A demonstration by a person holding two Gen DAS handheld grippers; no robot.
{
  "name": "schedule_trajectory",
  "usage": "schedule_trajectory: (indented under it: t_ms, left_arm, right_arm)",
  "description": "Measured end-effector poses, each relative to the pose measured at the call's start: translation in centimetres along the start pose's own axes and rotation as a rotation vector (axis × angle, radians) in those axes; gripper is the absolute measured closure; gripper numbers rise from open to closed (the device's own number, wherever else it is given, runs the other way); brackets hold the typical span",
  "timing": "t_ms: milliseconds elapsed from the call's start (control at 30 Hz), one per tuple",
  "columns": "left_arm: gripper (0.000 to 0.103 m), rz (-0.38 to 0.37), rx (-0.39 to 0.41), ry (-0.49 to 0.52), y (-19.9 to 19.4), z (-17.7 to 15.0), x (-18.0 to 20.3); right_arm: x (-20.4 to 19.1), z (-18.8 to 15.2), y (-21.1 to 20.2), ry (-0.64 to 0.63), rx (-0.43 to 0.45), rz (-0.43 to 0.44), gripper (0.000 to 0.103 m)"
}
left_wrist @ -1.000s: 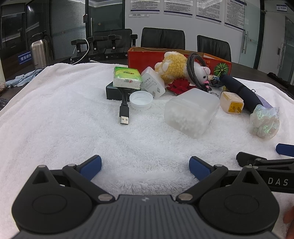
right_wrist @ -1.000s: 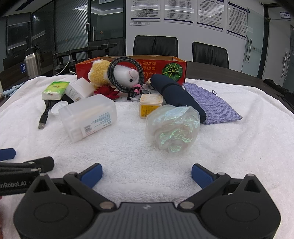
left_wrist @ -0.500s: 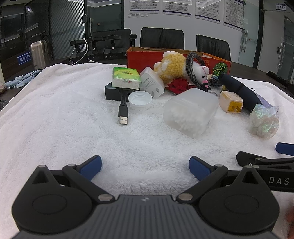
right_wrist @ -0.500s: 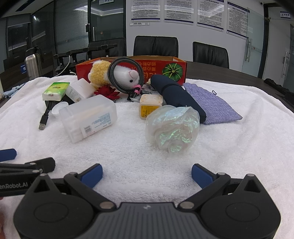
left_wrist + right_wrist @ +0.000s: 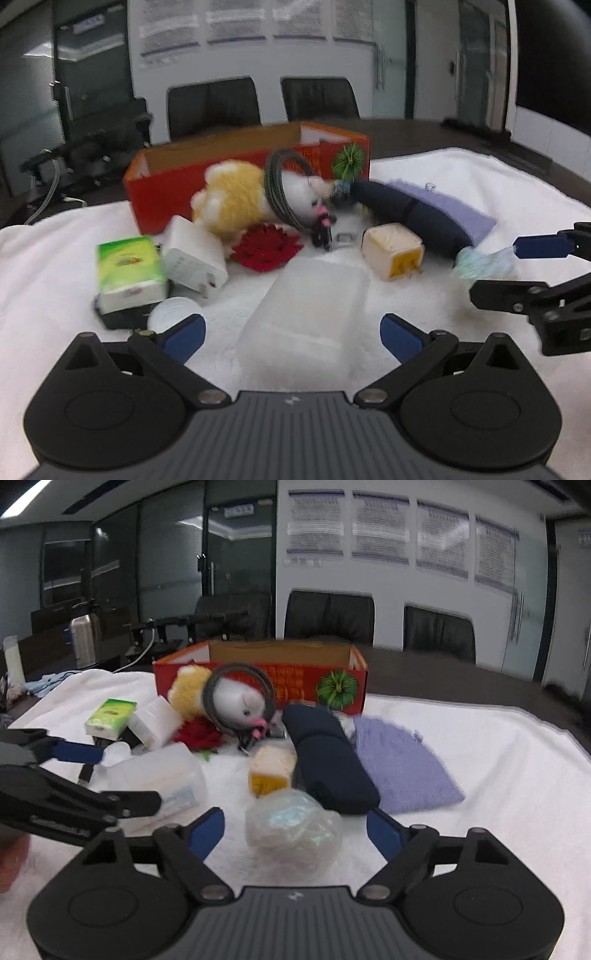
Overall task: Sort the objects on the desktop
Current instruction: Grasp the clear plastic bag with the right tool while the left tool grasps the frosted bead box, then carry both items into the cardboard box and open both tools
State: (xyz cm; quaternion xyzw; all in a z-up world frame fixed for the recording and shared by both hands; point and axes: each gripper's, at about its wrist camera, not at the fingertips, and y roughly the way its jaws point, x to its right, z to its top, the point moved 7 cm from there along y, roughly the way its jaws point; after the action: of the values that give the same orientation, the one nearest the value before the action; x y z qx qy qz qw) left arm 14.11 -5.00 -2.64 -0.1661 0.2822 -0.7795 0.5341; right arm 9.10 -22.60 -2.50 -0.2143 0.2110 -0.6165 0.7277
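In the left wrist view my left gripper (image 5: 291,334) is open, and a translucent plastic box (image 5: 306,314) lies between its blue fingertips without touching them. The right wrist view shows my right gripper (image 5: 295,832) with its jaws closing around a crinkly iridescent wrapped bundle (image 5: 293,827); the pads stand clear of it. Each gripper shows in the other's view: the right gripper (image 5: 517,271) beside the bundle (image 5: 484,262), the left gripper (image 5: 110,775) at the plastic box (image 5: 162,775). An open red cardboard box (image 5: 295,686) stands behind the pile.
On the white towel (image 5: 498,775) lie a yellow-and-white plush toy (image 5: 236,199) ringed by a coiled cable (image 5: 284,188), a green tissue pack (image 5: 127,266), a white charger (image 5: 192,258), a red flower (image 5: 266,249), a yellow cube (image 5: 393,254), a dark blue pouch (image 5: 328,764) and a purple bag (image 5: 402,768). Black chairs stand behind.
Both grippers have moved forward into the pile. The left one now straddles the plastic box and the right one straddles the iridescent bundle. The right fingers stand closer together.
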Motion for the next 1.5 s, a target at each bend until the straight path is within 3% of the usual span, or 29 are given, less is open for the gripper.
schedule_trajectory:
  t_ms: [67,133,267,400,567,800,933,1067,1200,1367,1500]
  left_arm:
    - [0.003,-0.029,-0.046,-0.044,1.0,-0.4,-0.4]
    - [0.013,-0.063,-0.082,-0.119,1.5,-0.7,-1.0]
    - [0.026,-0.088,-0.092,-0.176,1.3,-1.1,-1.4]
    - [0.033,-0.047,0.0,-0.076,0.0,-0.7,-0.1]
    - [0.036,-0.006,0.093,-0.072,-2.5,0.6,0.5]
    - [0.036,0.057,0.211,-0.115,-5.0,5.0,-1.8]
    - [0.036,0.135,0.28,-0.117,-4.9,10.0,-4.6]
    - [0.036,0.21,0.288,-0.122,-2.1,14.8,-7.7]
    - [0.036,0.28,0.265,-0.135,2.7,18.6,-10.3]
    - [0.036,0.298,0.138,-0.157,11.5,21.9,-13.7]
    - [0.036,0.335,0.063,-0.172,16.2,23.2,-16.3]
  right_arm:
    - [0.4,-0.5,1.0,0.031,-0.031,0.035,0.041]
    - [0.6,-1.0,1.6,0.045,-0.056,0.037,0.055]
    - [0.1,-0.9,1.4,0.025,-0.038,0.053,0.059]
    - [-0.1,-0.5,0.7,0.012,-0.009,0.067,0.061]
    - [0.2,1.1,-0.6,0.025,0.04,0.091,0.062]
    - [0.2,6.7,-0.3,-0.013,0.088,0.128,0.062]
    - [0.7,11.6,1.6,-0.023,0.114,0.139,0.062]
    - [1.7,17.4,5.4,-0.002,0.115,0.141,0.061]
    - [2.2,21.8,11.3,-0.012,0.059,0.114,0.06]
    - [3.4,24.5,20.6,0.016,-0.07,0.022,0.06]
    - [4.3,25.6,25.8,0.015,-0.139,-0.022,0.06]
